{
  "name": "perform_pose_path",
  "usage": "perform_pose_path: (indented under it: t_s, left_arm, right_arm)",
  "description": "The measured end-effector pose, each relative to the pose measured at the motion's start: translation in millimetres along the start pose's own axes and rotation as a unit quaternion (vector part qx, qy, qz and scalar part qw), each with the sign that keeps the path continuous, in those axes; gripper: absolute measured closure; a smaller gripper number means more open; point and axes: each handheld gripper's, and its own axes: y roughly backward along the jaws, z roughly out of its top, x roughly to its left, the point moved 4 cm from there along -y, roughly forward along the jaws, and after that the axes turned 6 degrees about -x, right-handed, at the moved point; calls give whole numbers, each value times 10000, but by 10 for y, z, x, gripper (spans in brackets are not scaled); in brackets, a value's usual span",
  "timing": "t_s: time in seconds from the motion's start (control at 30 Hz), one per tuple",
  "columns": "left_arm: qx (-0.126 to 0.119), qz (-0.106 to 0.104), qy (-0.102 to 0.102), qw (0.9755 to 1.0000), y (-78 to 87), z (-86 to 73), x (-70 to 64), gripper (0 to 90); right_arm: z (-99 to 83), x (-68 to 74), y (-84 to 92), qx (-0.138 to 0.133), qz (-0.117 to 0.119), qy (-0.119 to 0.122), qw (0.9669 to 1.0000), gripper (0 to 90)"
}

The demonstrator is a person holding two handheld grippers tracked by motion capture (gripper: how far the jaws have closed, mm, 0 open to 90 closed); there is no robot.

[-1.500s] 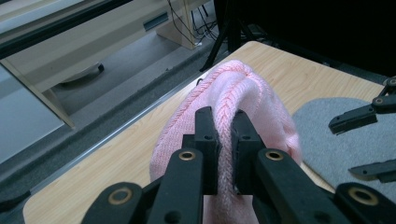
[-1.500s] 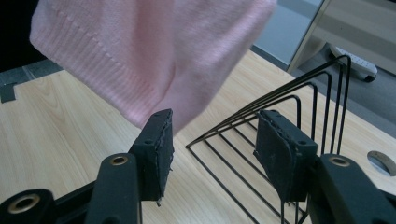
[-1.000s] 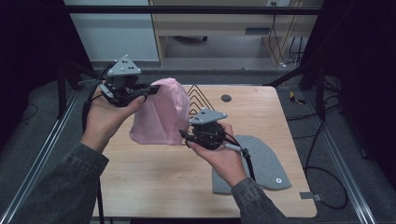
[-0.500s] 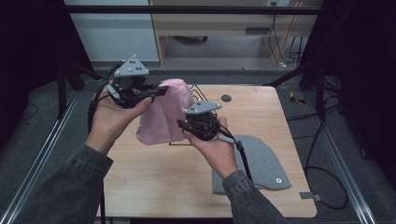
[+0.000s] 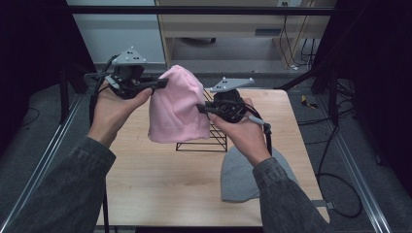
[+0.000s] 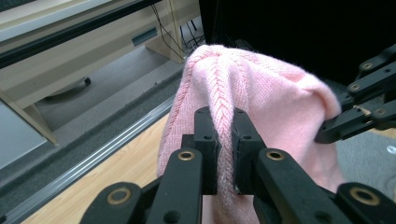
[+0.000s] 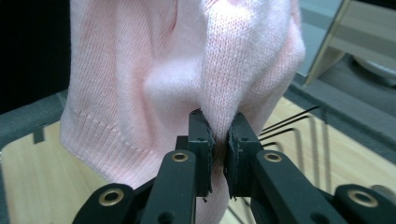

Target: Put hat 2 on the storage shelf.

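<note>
Dark room edges and grey floor surround my pale wooden bench (image 5: 160,179), seen from the high view. I hold a pink knitted beanie (image 5: 175,109) up above the bench, between both hands. My left tongs (image 5: 163,83) pinch its upper left side near the crown, and my right tongs (image 5: 199,108) pinch its right edge lower down. My left hand (image 5: 114,109) and right hand (image 5: 240,131) reach in from grey sleeves. Behind and below the pink beanie stands a black wire rack (image 5: 206,138) on the bench. A grey beanie (image 5: 238,177) lies flat on the bench near my right forearm.

From the left gripper view, my left tongs (image 6: 225,140) are closed tight on a raised ridge of the pink knitted beanie (image 6: 275,102), with the fabric squeezed between both jaws. My right tongs (image 6: 327,135) show at the right edge, touching the far side of the beanie. Below lie the bench edge and grey floor.

From the right gripper view, my right tongs (image 7: 219,135) are clamped on a fold of the pink knitted beanie (image 7: 154,79), which hangs in front of the camera with its ribbed hem at lower left. Thin prongs of the black wire rack (image 7: 289,126) show at the right, over the bench (image 7: 42,186).
</note>
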Motion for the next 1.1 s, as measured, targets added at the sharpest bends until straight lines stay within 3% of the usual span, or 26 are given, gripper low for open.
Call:
perform_pose_path:
  t_s: [0.17,0.27,0.4,0.5,0.63,1.1]
  left_arm:
    - [-178,10,54,9998,-169,124,73,832]
    - [-254,25,72,9996,-239,204,113,830]
    - [-306,63,104,9995,-421,289,185,829]
    - [-343,81,94,9993,-489,306,212,829]
    - [-310,66,146,9994,-643,264,280,827]
    - [-338,21,174,9993,-1007,51,344,829]
  right_arm:
    - [114,-132,48,-95,-147,2,9998,824]
    - [197,-249,51,-97,-310,124,9994,823]
    - [266,-452,-10,-84,-513,140,9985,823]
    - [274,-529,-40,-78,-617,205,9979,823]
    - [228,-686,-131,-34,-727,166,9972,821]
    - [-41,-861,-333,150,-780,74,9968,819]
